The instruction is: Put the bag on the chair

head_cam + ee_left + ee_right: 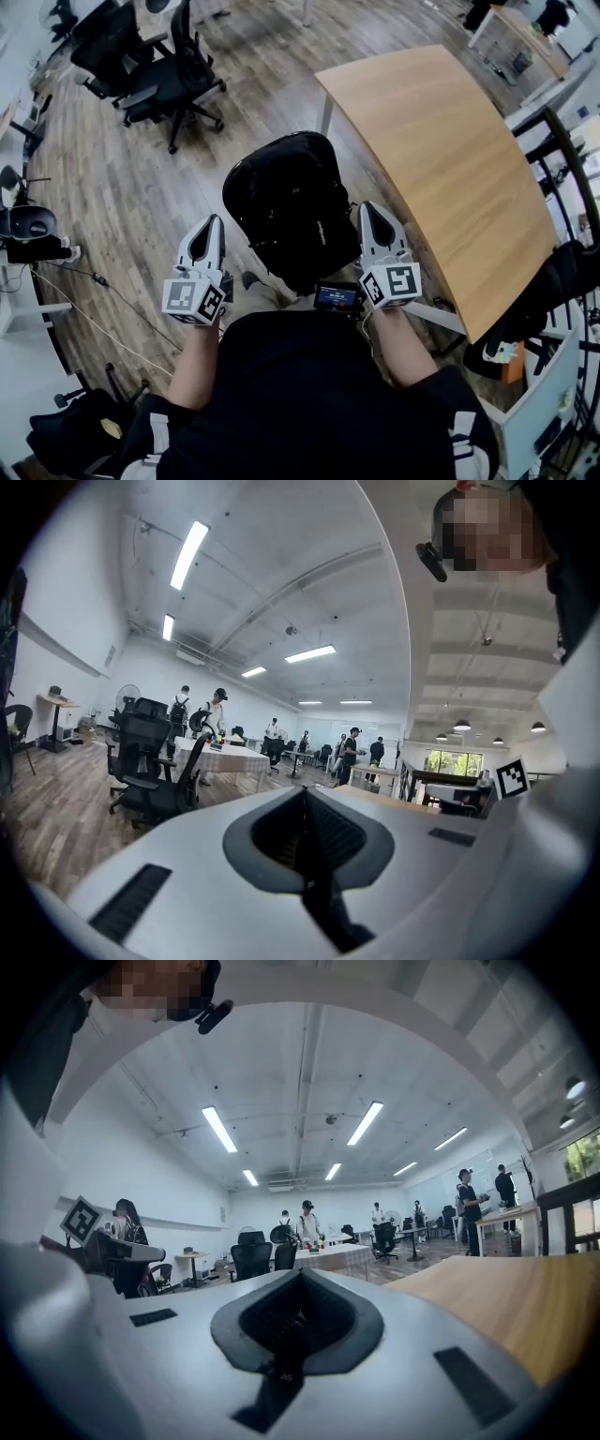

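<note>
Head view: a black, rounded bag of faintly glossy, ribbed fabric [291, 211] sits just ahead of the person, between the two tools and near the corner of a pale, curved wooden table [450, 169]; what bears it is hidden beneath it; the grey plastic left tongs [214, 221] and right tongs [367, 208] flank it, each pressed closed and carrying nothing; black mesh office chairs on castors [155, 70] stand well apart on the brown plank floor [103, 187], where a thin cable [94, 277] trails.

Left gripper view: the ridged dark jaws meet with nothing between them; beyond them stand a cloth-covered table [225, 757] and distant people under white strip lights [187, 553].

Right gripper view: the jaws are likewise together and empty; the wooden tabletop lies to the right.
</note>
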`<state>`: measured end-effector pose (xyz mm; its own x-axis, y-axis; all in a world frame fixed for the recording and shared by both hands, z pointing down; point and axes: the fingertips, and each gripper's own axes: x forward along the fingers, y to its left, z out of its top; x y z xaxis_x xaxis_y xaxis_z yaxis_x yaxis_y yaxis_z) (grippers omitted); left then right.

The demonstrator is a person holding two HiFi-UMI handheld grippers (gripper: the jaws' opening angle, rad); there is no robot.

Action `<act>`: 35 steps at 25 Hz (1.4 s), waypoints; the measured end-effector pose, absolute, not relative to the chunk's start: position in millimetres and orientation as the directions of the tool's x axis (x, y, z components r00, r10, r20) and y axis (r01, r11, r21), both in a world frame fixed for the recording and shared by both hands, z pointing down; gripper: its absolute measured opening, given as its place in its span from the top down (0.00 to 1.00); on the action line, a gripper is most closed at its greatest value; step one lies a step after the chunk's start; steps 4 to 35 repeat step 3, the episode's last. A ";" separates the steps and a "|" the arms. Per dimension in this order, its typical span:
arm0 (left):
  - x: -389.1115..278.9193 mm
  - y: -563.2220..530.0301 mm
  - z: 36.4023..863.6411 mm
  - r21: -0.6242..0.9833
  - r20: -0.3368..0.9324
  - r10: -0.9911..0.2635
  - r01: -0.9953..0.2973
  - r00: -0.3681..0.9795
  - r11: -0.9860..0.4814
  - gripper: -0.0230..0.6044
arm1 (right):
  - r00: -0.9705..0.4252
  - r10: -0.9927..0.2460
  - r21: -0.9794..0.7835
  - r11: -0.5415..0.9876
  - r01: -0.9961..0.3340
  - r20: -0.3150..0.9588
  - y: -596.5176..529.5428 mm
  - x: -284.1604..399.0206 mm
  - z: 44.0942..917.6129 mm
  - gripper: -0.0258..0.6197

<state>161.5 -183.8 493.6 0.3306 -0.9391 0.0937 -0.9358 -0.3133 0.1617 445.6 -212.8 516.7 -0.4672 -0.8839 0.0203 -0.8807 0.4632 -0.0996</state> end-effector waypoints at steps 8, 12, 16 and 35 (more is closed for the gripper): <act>157.6 -184.9 496.1 0.158 0.099 -0.944 -0.942 0.314 -0.296 0.96 | -0.465 -0.885 -0.092 0.461 -0.882 0.027 -213.1 446.5 518.7 0.94; 157.6 -184.9 496.1 0.158 0.099 -0.944 -0.942 0.314 -0.296 0.96 | -0.465 -0.885 -0.092 0.461 -0.882 0.027 -213.1 446.5 518.7 0.94; 157.6 -184.9 496.1 0.158 0.099 -0.944 -0.942 0.314 -0.296 0.96 | -0.465 -0.885 -0.092 0.461 -0.882 0.027 -213.1 446.5 518.7 0.94; 157.6 -184.9 496.1 0.158 0.099 -0.944 -0.942 0.314 -0.296 0.96 | -0.465 -0.885 -0.092 0.461 -0.882 0.027 -213.1 446.5 518.7 0.94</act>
